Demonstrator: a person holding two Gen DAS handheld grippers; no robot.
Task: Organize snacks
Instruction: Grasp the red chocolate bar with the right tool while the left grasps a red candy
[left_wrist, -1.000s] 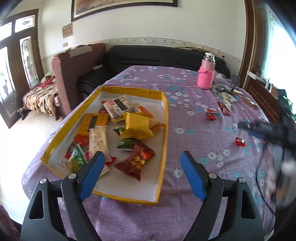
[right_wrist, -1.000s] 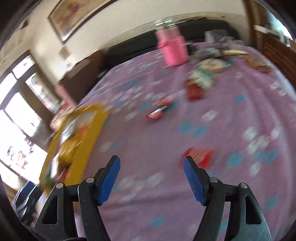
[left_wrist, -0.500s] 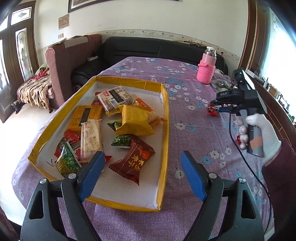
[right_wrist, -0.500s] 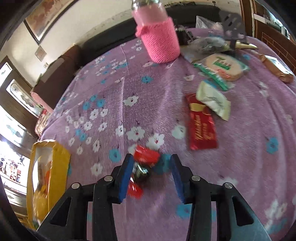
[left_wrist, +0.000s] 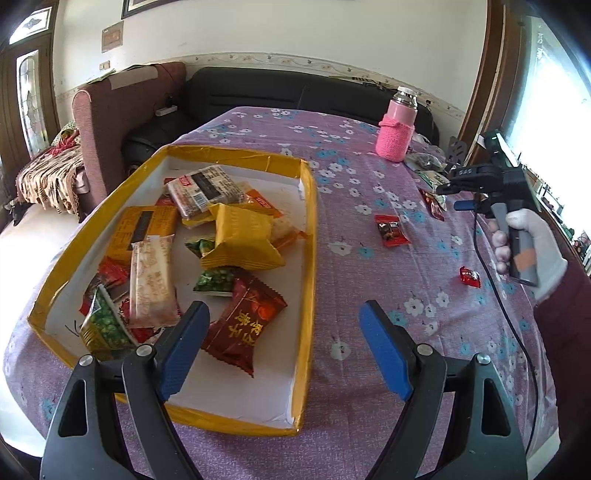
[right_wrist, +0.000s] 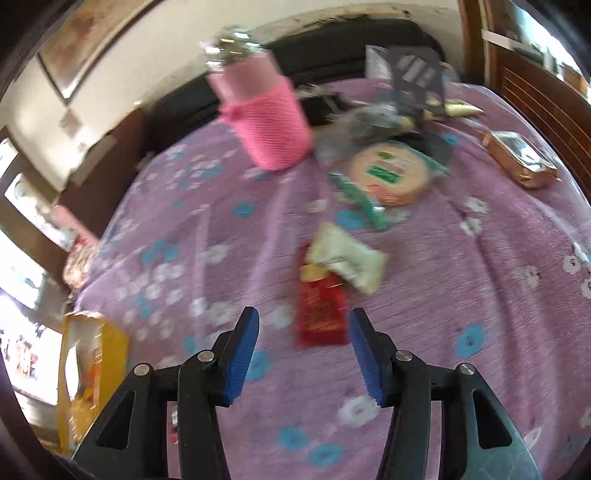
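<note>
A yellow-rimmed tray (left_wrist: 308, 236) holds several snack packets, among them a yellow pack (left_wrist: 242, 236) and a dark red pack (left_wrist: 245, 325). My left gripper (left_wrist: 282, 347) is open and empty above the tray's near right corner. My right gripper (right_wrist: 301, 349) is open and empty over the purple cloth, just short of a red packet (right_wrist: 321, 312) with a white packet (right_wrist: 349, 262) lying on its far end. In the left wrist view the right gripper (left_wrist: 448, 197) is at the far right. Two small red candies (left_wrist: 391, 230) (left_wrist: 470, 277) lie loose on the cloth.
A pink knit-sleeved bottle (right_wrist: 267, 123) stands at the back of the table. A round green-labelled snack (right_wrist: 391, 171), a brown packet (right_wrist: 521, 158) and dark clutter lie near it. A black sofa (left_wrist: 295, 94) and a maroon armchair (left_wrist: 122, 107) stand beyond the table.
My right gripper has moved forward past the small red candy to the red and white packets, and its jaws have opened wider. My left gripper has held over the tray.
</note>
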